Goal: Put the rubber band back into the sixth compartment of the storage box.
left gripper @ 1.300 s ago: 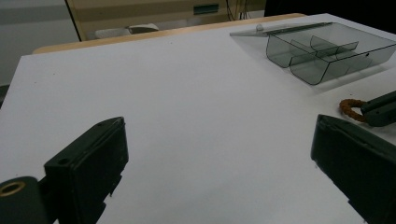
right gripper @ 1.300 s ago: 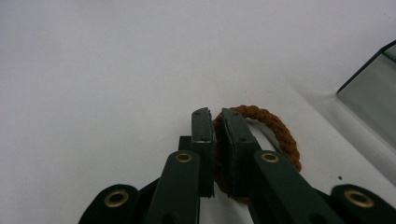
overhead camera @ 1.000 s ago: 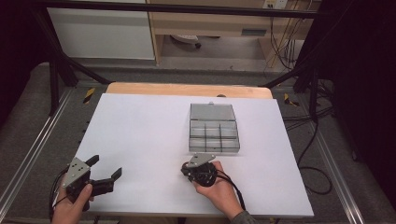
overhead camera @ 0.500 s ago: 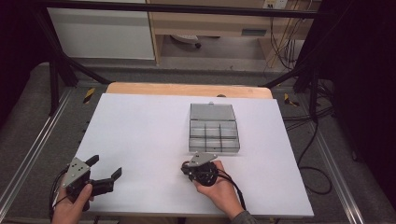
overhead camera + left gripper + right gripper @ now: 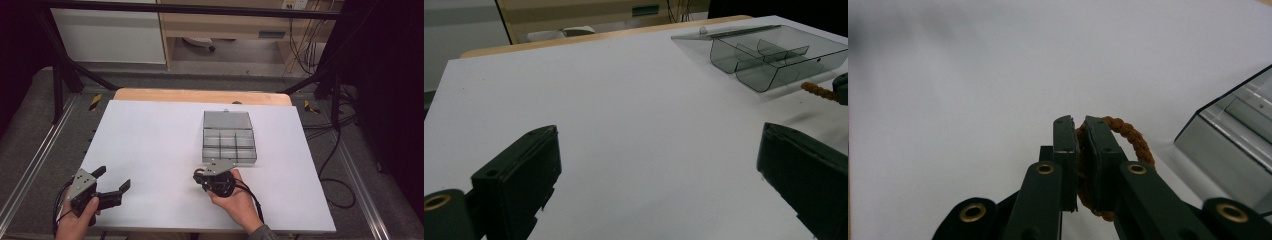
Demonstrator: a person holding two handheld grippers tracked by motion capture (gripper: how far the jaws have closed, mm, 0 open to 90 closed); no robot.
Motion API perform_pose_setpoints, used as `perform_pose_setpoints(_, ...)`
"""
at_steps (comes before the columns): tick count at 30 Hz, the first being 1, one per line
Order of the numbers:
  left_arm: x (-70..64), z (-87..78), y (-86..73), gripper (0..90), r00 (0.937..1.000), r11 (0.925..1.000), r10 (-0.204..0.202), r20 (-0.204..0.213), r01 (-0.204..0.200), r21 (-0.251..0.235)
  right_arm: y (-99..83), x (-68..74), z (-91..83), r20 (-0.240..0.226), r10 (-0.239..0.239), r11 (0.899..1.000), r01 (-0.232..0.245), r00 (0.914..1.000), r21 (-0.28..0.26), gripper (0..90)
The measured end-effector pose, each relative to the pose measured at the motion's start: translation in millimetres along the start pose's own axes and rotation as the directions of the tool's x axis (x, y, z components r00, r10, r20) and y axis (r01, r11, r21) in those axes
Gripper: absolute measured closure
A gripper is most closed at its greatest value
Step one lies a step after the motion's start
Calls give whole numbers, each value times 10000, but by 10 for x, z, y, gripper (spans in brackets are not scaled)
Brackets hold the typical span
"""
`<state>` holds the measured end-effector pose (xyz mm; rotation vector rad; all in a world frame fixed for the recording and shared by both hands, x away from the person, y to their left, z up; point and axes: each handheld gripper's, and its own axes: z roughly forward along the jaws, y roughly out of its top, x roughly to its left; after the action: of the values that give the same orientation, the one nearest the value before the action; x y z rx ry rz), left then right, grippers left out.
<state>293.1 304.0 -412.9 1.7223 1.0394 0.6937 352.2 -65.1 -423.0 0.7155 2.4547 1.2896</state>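
My right gripper [image 5: 1078, 122] is shut on a brown braided loop [image 5: 1128, 135], which bulges out to the right of the jaws. In the high view the right gripper [image 5: 200, 176] hovers just in front of the near left corner of a clear grey compartment box [image 5: 229, 137], whose lid lies open toward the back. The left gripper [image 5: 112, 178] rests open near the table's front left, with nothing between its jaws. In the left gripper view, the open left gripper [image 5: 659, 132] faces the box [image 5: 774, 55], and a bit of the brown loop [image 5: 819, 91] shows at the right edge.
A white sheet [image 5: 150, 145] covers the table, with a wooden strip [image 5: 200, 95] along the far edge. Metal rails [image 5: 30, 165] run down both sides. Cables [image 5: 330, 150] hang off to the right. The box compartments look empty.
The right gripper with the brown loop has edged slightly toward the box. The left gripper has stayed put.
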Motion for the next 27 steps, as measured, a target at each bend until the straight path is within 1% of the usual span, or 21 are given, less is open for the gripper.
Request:
perform_pose_setpoints(2, -1, 1, 1, 42, 10000, 10000, 10, 24, -10, 4, 50, -15, -43, 60, -96, 9999, 97, 9999, -98, 844)
perform_pose_setpoints(7, -4, 2, -2, 42, 10000, 10000, 32, 59, -32, 31, 129, -64, -87, 140, -144, 9996, 147, 9998, -226, 844)
perform_pose_setpoints(9, 3, 1, -5, 42, 10000, 10000, 36, 20, -36, 38, 186, -118, -109, 216, -165, 9992, 173, 9996, -359, 844)
perform_pose_setpoints(13, 7, 1, -5, 42, 10000, 10000, 27, 27, -27, 42, 236, -173, -121, 298, -88, 9985, 103, 9995, -533, 844)
perform_pose_setpoints(14, 8, 1, -6, 42, 10000, 10000, 26, 28, -26, 45, 267, -207, -126, 348, -75, 9976, 99, 9994, -691, 844)
perform_pose_setpoints(18, 11, 0, -7, 42, 10000, 10000, 0, 39, 0, 39, 323, -264, -121, 410, 51, 9953, -11, 9991, -968, 844)
perform_pose_setpoints(27, 10, 8, -10, 42, 10000, 10000, -55, 74, 55, 42, 427, -370, -109, 553, 155, 9913, -81, 9983, -1314, 844)
